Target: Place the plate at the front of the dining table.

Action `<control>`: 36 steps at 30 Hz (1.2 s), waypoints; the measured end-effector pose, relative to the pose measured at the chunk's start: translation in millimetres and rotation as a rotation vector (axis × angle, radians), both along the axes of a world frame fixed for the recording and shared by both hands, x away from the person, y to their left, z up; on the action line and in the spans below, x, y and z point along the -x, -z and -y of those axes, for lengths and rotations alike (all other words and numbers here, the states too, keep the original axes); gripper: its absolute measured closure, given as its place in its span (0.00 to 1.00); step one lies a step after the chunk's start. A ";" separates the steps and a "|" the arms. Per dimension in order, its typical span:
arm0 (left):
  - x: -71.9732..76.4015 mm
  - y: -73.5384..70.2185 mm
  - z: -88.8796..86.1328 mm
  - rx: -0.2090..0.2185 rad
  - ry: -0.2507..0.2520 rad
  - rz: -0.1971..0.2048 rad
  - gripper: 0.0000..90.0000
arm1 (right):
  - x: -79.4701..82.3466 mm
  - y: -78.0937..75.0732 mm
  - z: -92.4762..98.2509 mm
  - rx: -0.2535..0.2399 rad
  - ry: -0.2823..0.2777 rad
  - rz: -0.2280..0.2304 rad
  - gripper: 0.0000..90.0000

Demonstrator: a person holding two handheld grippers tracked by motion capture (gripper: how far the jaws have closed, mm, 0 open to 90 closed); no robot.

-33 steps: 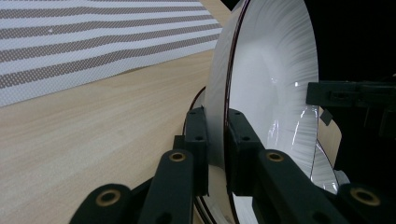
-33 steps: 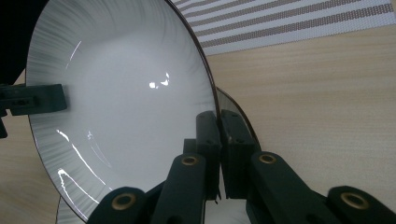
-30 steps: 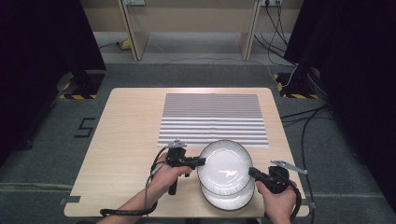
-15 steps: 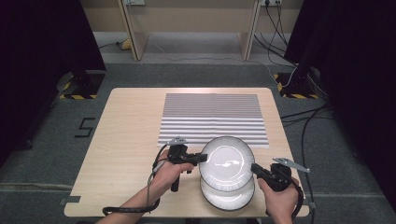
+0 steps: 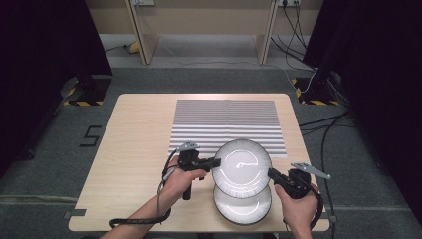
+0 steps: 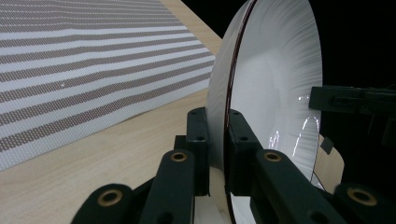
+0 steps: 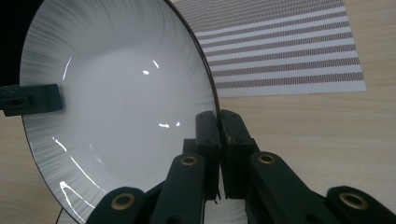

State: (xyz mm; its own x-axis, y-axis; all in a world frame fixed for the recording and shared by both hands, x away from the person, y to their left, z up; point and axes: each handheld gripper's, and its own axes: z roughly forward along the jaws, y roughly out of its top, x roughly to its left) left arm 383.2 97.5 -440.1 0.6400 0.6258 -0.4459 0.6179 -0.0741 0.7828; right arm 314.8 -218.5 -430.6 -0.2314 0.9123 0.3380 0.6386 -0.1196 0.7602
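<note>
Both sets of jaws clamped on opposite rims of the upper plate (image 5: pixel 242 167), above the lower plate (image 5: pixel 243 206). Best kept level with even pressure. Then carried toward the striped mat (image 5: pixel 226 122), clear of the surface (image 5: pixel 134 149).

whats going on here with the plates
A person holds a white plate by its rim with both grippers: the left gripper pinches its left edge, the right gripper its right edge. It is raised above a second white plate on the wooden table, near a striped mat.
</note>
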 end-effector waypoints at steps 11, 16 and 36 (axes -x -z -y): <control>-6.9 -9.3 -2.2 0.011 -0.012 0.055 0.91 | -10.5 -11.7 -2.8 0.016 -0.004 0.038 0.97; -9.4 -12.0 -3.3 0.018 -0.016 0.058 0.91 | -13.5 -16.2 -4.6 0.023 -0.003 0.056 0.97; -18.2 -21.3 -9.4 0.017 -0.043 0.093 0.91 | -24.6 -25.9 -12.7 0.033 -0.001 0.090 0.97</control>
